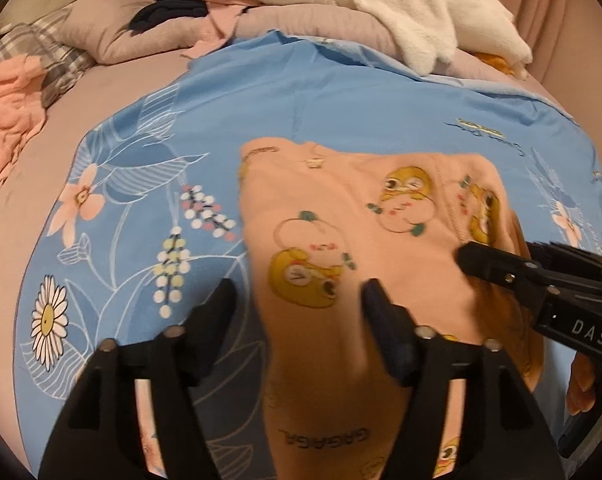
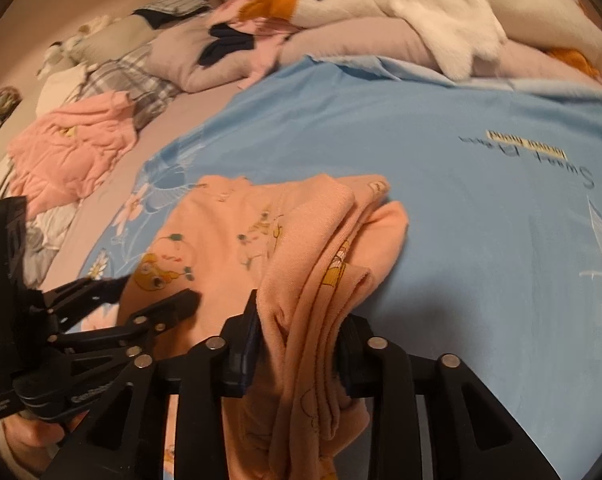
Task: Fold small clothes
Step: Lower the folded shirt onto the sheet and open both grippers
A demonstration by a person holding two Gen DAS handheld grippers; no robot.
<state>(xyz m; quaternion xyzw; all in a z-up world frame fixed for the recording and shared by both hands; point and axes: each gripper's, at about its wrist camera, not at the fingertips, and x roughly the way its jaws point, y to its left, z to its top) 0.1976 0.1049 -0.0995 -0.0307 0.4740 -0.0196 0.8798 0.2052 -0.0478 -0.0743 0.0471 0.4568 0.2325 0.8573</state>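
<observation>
Peach garment (image 2: 309,240) – soft knit cloth; goose (image 1: 381,4) – fluffy plush.

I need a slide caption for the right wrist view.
Right gripper with a bunched fold of the peach printed garment between its fingers, over the blue floral sheet.

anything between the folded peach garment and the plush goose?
Only bare blue floral sheet, then the mauve duvet the plush goose lies on. Clearest in the right wrist view, beyond the folded peach garment.

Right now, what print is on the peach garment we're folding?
Yellow cartoon duck faces with small green accents on the peach garment; clearest in the left wrist view.
</observation>
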